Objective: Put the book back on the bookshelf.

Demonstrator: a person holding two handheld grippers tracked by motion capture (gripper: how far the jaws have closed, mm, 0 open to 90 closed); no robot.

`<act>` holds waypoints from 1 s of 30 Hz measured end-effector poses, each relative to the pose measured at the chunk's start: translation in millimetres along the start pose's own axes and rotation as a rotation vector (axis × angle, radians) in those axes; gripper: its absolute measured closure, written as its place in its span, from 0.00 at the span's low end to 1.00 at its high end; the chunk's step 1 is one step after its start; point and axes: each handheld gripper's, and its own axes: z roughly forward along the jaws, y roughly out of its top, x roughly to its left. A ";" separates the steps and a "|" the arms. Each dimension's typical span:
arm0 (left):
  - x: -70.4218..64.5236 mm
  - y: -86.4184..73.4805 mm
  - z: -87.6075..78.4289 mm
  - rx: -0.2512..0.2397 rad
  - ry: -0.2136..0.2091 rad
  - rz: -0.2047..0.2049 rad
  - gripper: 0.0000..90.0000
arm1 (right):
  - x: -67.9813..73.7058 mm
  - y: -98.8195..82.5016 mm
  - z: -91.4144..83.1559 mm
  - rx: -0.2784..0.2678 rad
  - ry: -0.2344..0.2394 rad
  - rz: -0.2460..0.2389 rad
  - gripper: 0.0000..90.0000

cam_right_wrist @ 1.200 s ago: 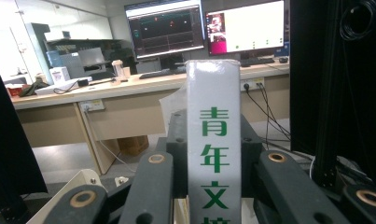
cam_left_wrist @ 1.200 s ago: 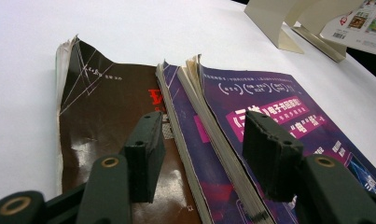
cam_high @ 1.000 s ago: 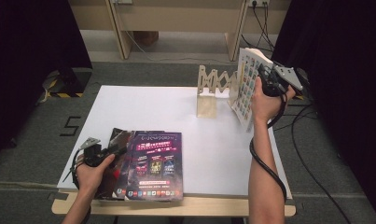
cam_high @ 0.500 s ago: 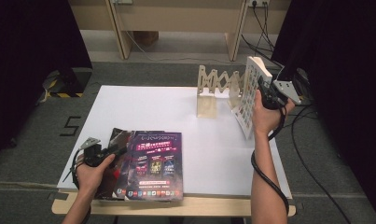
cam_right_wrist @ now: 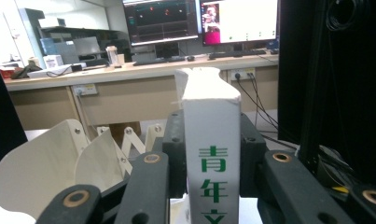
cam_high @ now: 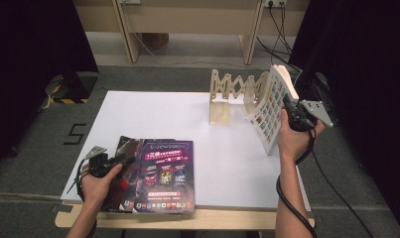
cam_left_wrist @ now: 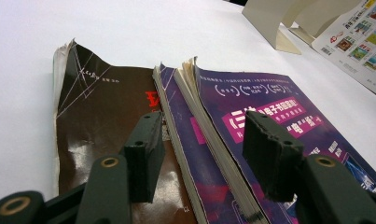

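A thick white book point(cam_high: 268, 111) with small colour pictures on its cover stands tilted at the table's right edge, beside a wooden folding rack point(cam_high: 232, 91). My right gripper point(cam_high: 287, 106) grips its spine point(cam_right_wrist: 211, 140), which bears green characters; the jaws have just been opening a little, with the book still between the pads. At the front left lies a stack: a purple magazine point(cam_high: 164, 173) on another purple one and a brown book point(cam_left_wrist: 97, 112). My left gripper point(cam_left_wrist: 204, 133) hovers open over the stack's spines, touching nothing.
The white table point(cam_high: 163, 116) has bare room in its middle and back left. The rack's pale panels point(cam_right_wrist: 59, 163) rise left of the held book. Wooden desk legs and cables stand behind the table; dark curtains hang on both sides.
The right hand has brought the white book down and toward the table, so its lower edge now sits near the tabletop by the rack. The left hand has stayed put.
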 end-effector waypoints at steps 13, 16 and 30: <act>0.6 -0.3 0.4 0.002 0.000 -0.003 0.52 | -12.9 10.9 4.0 0.077 0.009 0.021 0.71; 0.7 -0.5 0.7 0.001 0.000 -0.003 0.52 | -14.5 14.4 9.3 0.091 0.009 0.027 0.68; 1.9 -0.2 0.6 0.004 0.000 -0.003 0.52 | -11.6 24.5 24.8 0.144 0.009 0.011 0.70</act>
